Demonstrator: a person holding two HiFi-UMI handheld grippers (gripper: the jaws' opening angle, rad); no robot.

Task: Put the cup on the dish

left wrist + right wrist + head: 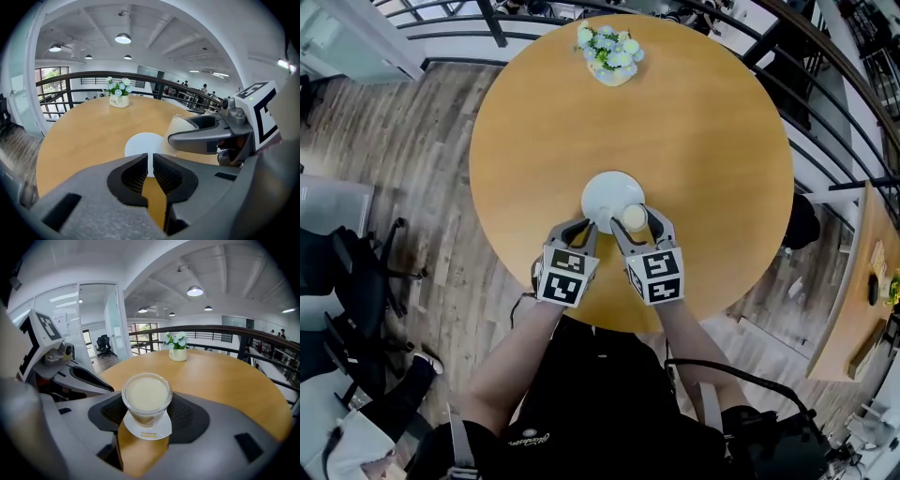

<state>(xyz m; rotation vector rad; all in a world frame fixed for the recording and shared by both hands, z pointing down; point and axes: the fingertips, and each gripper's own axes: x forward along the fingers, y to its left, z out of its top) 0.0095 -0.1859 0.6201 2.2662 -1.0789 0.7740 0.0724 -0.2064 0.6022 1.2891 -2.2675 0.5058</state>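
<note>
Cup (146,398) of pale liquid, clamped in the right gripper's (636,221) fingers at the dish's (602,195) rim. Left gripper (581,231) fingers closed, empty. Tilting risks spilling; landing on the rim risks tipping.

We have a bright, even scene, lit by round ceiling lamps (123,38) and daylight from a window (51,77). The desk (703,131) shows only faint, soft shadows beneath the left tongs (584,228) and the right tongs (636,223). Both gripper views bulge hard and fall to black at the corners. The cup (146,397) is sharp, while the tongs' bodies nearest the lens go soft and grainy. The dish (605,192) looks slightly washed out.
</note>
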